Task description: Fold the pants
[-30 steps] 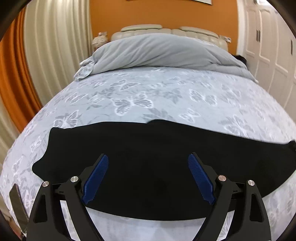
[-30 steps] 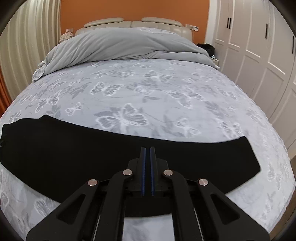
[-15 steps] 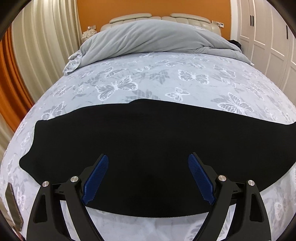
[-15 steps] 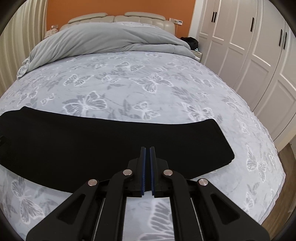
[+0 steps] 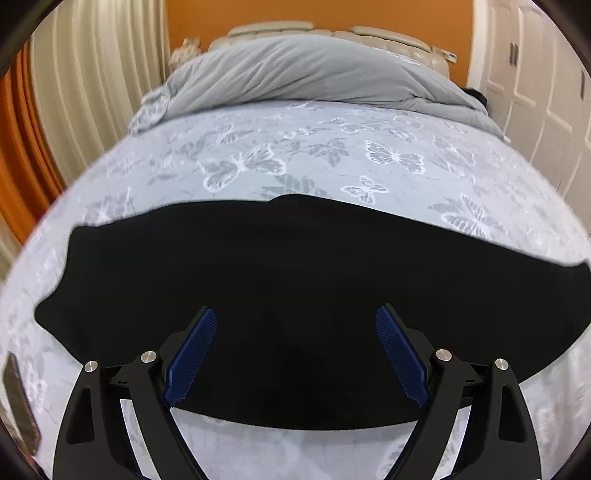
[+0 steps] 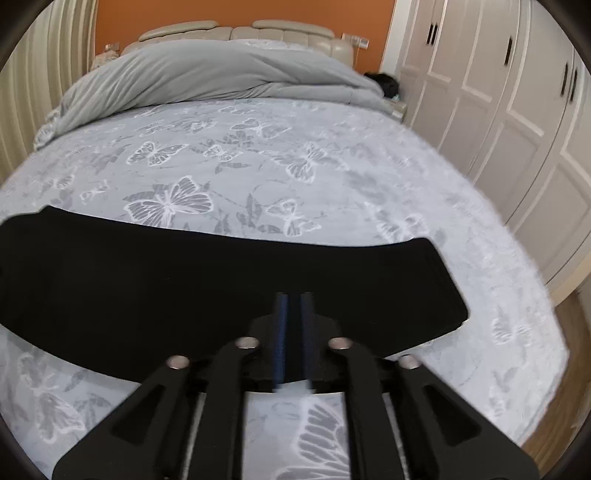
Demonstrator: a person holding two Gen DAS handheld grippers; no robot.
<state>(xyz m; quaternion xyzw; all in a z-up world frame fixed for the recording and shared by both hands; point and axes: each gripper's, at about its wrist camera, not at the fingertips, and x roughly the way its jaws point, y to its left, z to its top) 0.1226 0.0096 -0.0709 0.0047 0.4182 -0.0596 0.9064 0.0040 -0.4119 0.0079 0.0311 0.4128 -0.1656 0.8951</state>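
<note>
Plainly, black pants point(image 5: 295, 295) on butterfly bedsheet point(image 5: 295, 155) show no writing.

Bed point(image 5: 332, 155) with pale grey sheet point(image 6: 332, 192), printed with butterflies. Black pants point(image 5: 295, 277) laid flat across near part of bed, folded lengthwise into one long band, running left to right. Leg end point(image 6: 443, 288) near right edge of bed. Grey duvet point(image 5: 314, 74) bunched at far end, against padded headboard point(image 6: 240, 31). Small dark flat object point(image 5: 18, 406) at near left edge; kind unclear.

Black pants point(image 5: 295, 280) flat across bed point(image 5: 332, 155)
</note>
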